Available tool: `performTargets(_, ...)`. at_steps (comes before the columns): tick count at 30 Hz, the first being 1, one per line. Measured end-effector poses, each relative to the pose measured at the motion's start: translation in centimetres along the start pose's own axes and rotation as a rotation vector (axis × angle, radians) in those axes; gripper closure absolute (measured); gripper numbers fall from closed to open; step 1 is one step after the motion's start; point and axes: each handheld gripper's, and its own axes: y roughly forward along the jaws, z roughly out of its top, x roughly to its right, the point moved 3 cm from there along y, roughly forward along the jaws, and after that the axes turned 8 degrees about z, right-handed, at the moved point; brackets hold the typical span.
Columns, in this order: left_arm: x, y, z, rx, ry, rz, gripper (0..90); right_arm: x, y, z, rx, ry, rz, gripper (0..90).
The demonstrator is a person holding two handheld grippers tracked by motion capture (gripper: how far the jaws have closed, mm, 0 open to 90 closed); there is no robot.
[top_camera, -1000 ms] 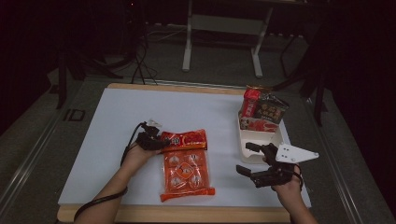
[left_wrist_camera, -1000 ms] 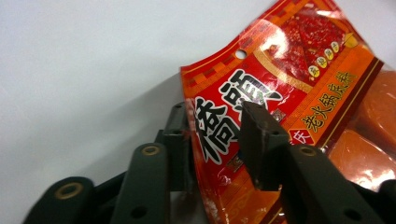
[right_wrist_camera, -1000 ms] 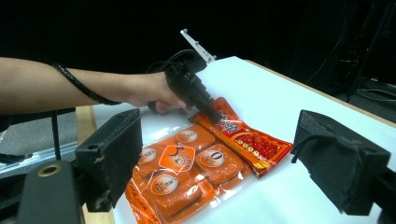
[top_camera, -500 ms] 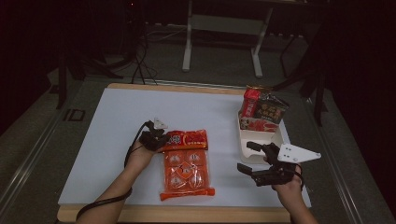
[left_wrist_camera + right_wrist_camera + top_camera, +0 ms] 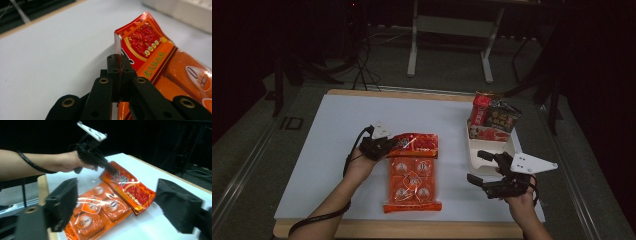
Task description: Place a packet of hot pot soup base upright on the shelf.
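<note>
Tray with snack packs, table's right side

The left gripper has just closed its jaws, clamped tight, forearm reaching in from below. The right gripper hovers with jaws spread wide, pointing left.

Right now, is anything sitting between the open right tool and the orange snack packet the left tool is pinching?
Nothing visible does. Bare white table lies between the right tool and the orange plastic snack packet; the white tray sits behind it, off that line.
</note>
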Motion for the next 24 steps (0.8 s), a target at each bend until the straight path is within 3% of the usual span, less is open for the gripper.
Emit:
performTargets(3, 0.2, -0.7, 0.6, 0.022, 0.008, -0.013, 90.0, 0.1, 0.2, -0.1, -0.012, 0.009, -0.015, 13.2)
performTargets(5, 0.3, -1.3, 1.1, 0.038, 0.011, -0.019, 90.0, 0.2, 0.2, 0.0, 0.006, 0.03, -0.007, 12.9)
performTargets(8, 0.4, -2.0, 1.5, 0.064, 0.023, -0.032, 90.0, 0.3, 0.2, 0.2, 0.019, 0.047, -0.033, 12.7)
performTargets(12, 1.0, -3.6, 2.4, 0.128, 0.062, -0.058, 90.0, 0.5, 0.2, 0.4, 0.023, 0.06, -0.064, 10.8)
performTargets(14, 1.0, -3.6, 2.4, 0.128, 0.062, -0.058, 90.0, 0.6, 0.3, 0.4, 0.023, 0.066, -0.068, 10.8)
performTargets(17, 1.7, -5.5, 3.4, 0.212, 0.095, -0.109, 90.0, 0.7, 0.6, 0.3, 0.003, 0.065, -0.067, 10.8)
performTargets(24, 2.8, -7.5, 4.0, 0.292, 0.159, -0.17, 90.0, 0.9, 1.4, 0.5, -0.006, 0.062, -0.069, 14.5)
